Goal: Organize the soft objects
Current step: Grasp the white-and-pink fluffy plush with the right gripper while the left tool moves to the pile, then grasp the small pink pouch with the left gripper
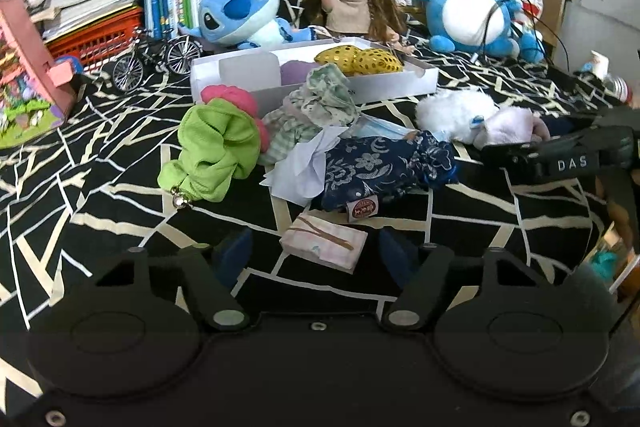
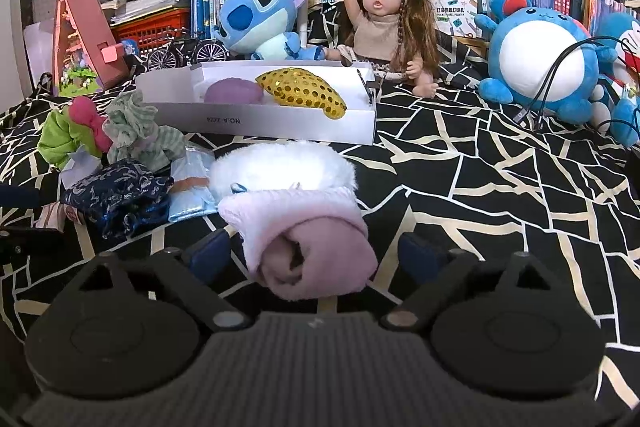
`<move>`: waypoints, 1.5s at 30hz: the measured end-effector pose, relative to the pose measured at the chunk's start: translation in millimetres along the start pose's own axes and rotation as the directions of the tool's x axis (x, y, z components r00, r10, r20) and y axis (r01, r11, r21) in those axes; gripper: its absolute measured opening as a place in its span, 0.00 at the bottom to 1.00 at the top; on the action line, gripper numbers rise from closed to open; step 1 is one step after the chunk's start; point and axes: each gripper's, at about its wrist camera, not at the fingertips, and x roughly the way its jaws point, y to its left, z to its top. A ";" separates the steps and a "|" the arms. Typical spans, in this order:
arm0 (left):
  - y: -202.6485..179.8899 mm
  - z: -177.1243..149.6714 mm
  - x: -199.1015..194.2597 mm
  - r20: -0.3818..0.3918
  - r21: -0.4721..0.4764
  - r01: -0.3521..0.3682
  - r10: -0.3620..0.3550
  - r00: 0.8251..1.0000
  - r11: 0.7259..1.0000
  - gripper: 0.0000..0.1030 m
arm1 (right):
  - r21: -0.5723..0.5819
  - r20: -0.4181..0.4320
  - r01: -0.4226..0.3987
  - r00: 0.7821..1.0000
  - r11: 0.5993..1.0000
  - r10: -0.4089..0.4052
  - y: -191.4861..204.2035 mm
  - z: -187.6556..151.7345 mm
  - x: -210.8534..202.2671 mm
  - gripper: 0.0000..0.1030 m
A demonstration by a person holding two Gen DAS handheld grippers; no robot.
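The left gripper (image 1: 316,247) points down at a slant over the black bedspread with cream crack lines (image 1: 480,195). Its blue-padded jaws stand apart on either side of a small pink paper-wrapped packet (image 1: 324,241) without touching it, so they are released. Beyond it, at twelve o'clock, lies a heap of soft things: a lime-green fabric scrunchie (image 1: 212,151), a green checked cloth (image 1: 316,107) and a navy floral pouch (image 1: 372,167).

The right gripper (image 2: 316,255) tilts down likewise, its jaws spread wide around a rolled pink-and-white fluffy sock (image 2: 308,223); the pads stay clear of it. At twelve o'clock sits the white cardboard box (image 2: 280,123), holding a gold sequinned cushion (image 2: 304,91).
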 end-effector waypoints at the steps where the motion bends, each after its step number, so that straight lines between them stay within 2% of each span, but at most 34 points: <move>1: -0.7 -0.1 0.4 -0.004 0.009 0.003 -0.003 1.000 1.000 0.60 | -0.002 -0.002 0.001 1.000 1.000 -0.001 0.0 -0.3 0.0 0.90; 7: -3.4 -0.1 -0.7 -0.006 0.008 0.023 -0.023 1.000 1.000 0.44 | -0.020 -0.003 -0.001 1.000 1.000 0.001 2.9 -2.4 -1.8 0.82; 12: -5.8 0.7 -2.7 -0.006 0.008 0.025 -0.025 1.000 1.000 0.42 | -0.036 0.009 0.002 1.000 0.999 -0.001 6.7 -1.5 -4.9 0.64; 18: -10.6 2.5 -10.3 0.010 0.015 0.030 -0.031 0.999 0.999 0.42 | -0.043 0.031 0.011 0.999 0.999 -0.010 11.1 -0.7 -10.9 0.54; 34: -11.2 25.2 -36.4 0.111 0.000 0.042 -0.041 0.993 0.999 0.42 | -0.005 0.095 0.070 0.993 0.998 -0.070 3.4 11.5 -30.8 0.53; 39: -5.3 43.3 -38.6 0.135 -0.003 0.021 -0.020 0.991 1.000 0.42 | 0.024 0.102 0.082 0.991 0.996 -0.084 -2.7 20.7 -30.1 0.53; 45: 12.5 77.8 -32.5 0.149 -0.057 0.001 0.008 0.989 0.998 0.42 | 0.073 0.108 0.075 0.991 0.995 -0.082 -11.5 41.0 -24.3 0.53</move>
